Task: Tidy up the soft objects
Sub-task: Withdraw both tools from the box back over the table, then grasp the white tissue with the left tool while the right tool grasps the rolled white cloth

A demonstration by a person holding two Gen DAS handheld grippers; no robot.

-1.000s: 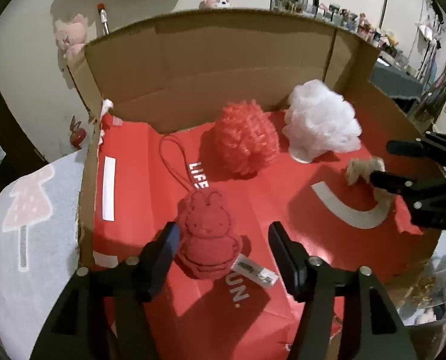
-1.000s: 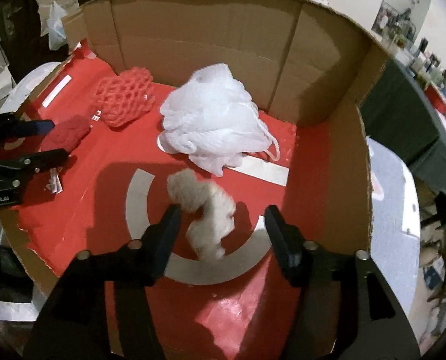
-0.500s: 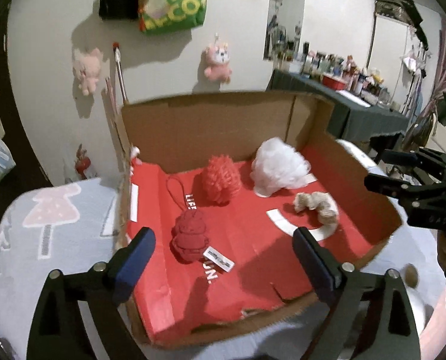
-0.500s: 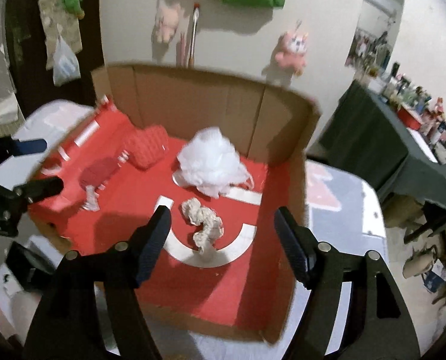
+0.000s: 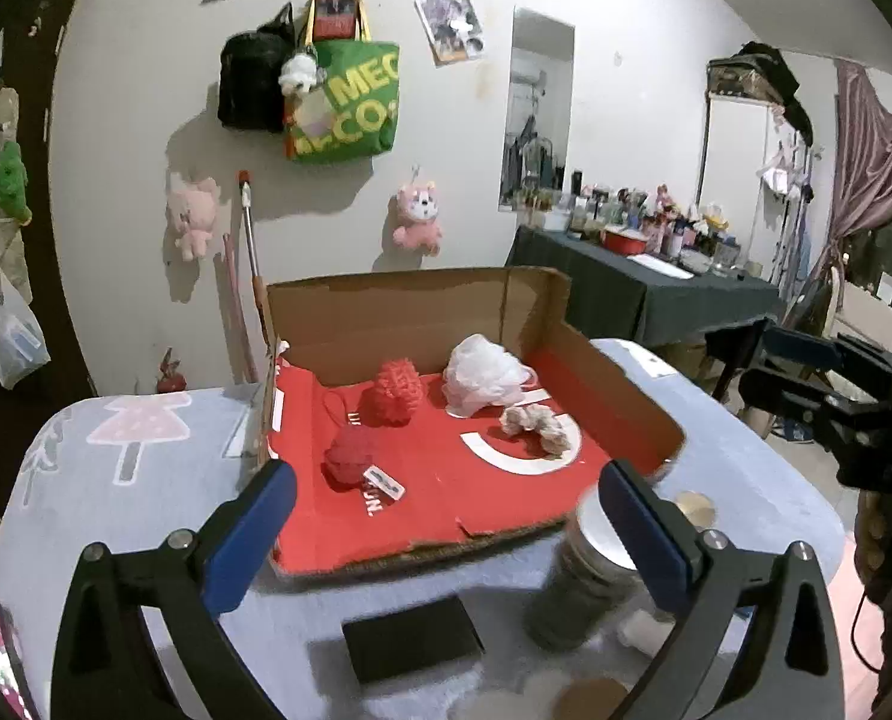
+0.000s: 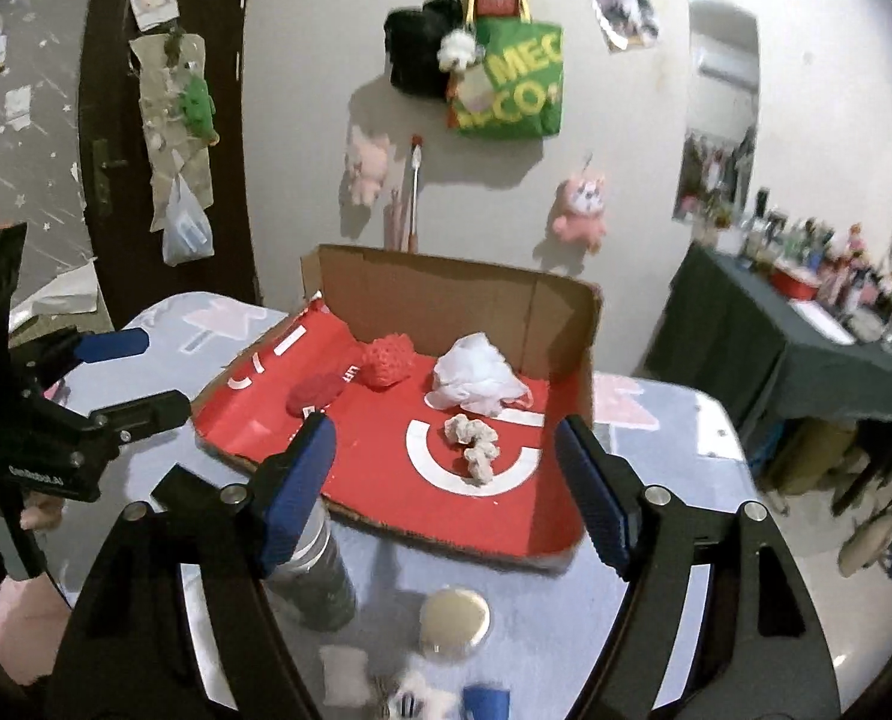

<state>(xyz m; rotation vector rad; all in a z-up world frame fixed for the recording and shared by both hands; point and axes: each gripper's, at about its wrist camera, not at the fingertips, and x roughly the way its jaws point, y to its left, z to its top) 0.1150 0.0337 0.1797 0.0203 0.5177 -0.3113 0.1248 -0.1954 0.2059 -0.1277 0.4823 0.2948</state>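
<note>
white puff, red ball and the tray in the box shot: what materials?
White puff: looks like gathered nylon mesh, translucent and ruffled, probably a bath pouf. Red ball: open-weave knit or net, matte, holes visible. Tray: corrugated cardboard, raw brown walls, torn front edge, glossy red printed floor.

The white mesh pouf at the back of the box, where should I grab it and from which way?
Probably from above: pinch the white mesh pouf's bulging middle, jaws spanning its width. It sits near the cardboard box's back wall, so a level approach looks cramped. Its thin loop lies flat, harder to catch.
</note>
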